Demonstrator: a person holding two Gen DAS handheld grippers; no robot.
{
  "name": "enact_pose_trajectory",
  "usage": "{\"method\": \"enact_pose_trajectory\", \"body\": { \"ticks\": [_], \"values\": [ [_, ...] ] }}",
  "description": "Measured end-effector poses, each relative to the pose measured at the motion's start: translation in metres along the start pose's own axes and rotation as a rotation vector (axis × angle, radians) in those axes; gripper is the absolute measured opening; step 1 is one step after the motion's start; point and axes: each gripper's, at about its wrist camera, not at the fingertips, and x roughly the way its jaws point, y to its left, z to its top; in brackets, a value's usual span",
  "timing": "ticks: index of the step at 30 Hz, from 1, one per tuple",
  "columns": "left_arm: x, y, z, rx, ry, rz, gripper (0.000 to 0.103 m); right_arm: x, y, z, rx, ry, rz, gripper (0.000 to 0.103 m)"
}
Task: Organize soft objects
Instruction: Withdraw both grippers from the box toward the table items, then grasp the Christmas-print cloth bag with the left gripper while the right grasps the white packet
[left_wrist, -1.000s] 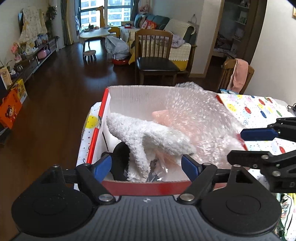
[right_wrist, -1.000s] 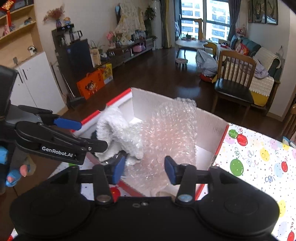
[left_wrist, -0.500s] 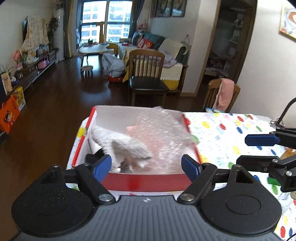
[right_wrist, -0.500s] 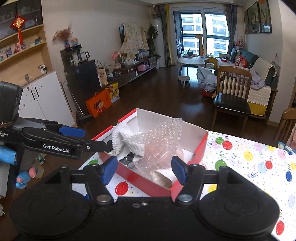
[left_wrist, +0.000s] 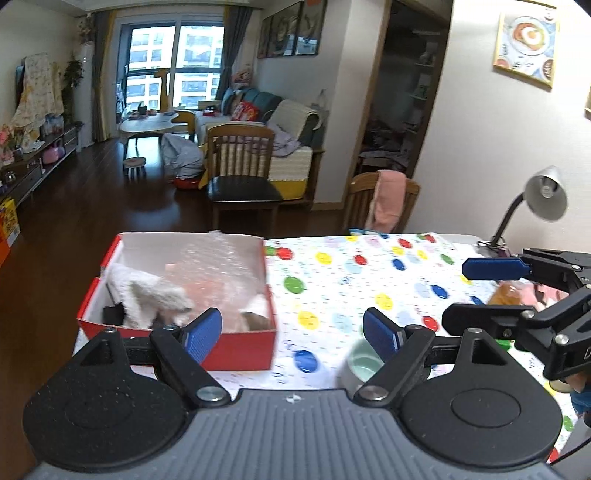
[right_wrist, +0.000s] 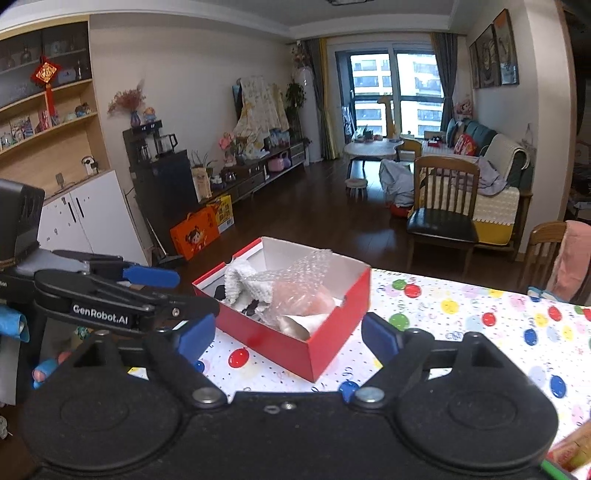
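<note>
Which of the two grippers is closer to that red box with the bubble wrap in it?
Left. The left gripper hangs just in front of the red box, one finger overlapping its near wall. The right gripper sits farther back, off the box's corner. Both are open and empty.

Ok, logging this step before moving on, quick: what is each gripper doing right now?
Left gripper: open, holding nothing.
Right gripper: open, holding nothing.

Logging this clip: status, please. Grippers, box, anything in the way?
Left gripper open, empty. Right gripper open, empty. Box on table holds towel and bubble wrap. Cup beside box, not blocking.
</note>
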Motion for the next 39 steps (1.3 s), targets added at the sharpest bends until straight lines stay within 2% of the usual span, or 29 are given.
{"method": "enact_pose_trajectory", "body": {
  "ticks": [4,11,13,14,19,24,30,39],
  "values": [
    [-0.009,-0.023,-0.009,0.001,-0.007,-0.011,0.089,-0.027,-0.01,-0.009,0.004,-0.03,-0.008,0.093],
    [-0.018,-0.053,-0.026,0.001,-0.029,-0.035,0.091,-0.068,-0.039,-0.035,0.041,-0.051,-0.039,0.1],
    [-0.021,-0.06,-0.031,0.0,-0.039,-0.033,0.101,-0.076,-0.049,-0.045,0.056,-0.048,-0.057,0.101],
    [-0.021,-0.065,-0.034,-0.001,-0.045,-0.028,0.103,-0.08,-0.054,-0.05,0.064,-0.046,-0.065,0.102],
    [-0.019,-0.08,-0.046,-0.005,-0.051,-0.028,0.103,-0.099,-0.08,-0.078,0.095,-0.037,-0.116,0.102],
    [-0.006,-0.095,-0.062,0.016,-0.026,-0.036,0.103,-0.109,-0.101,-0.102,0.096,-0.019,-0.19,0.102],
    [0.02,-0.101,-0.084,-0.03,0.023,-0.046,0.103,-0.113,-0.129,-0.135,0.141,0.009,-0.264,0.102],
    [0.064,-0.091,-0.113,-0.025,0.098,0.011,0.103,-0.109,-0.174,-0.188,0.273,0.087,-0.375,0.102]
  ]
}}
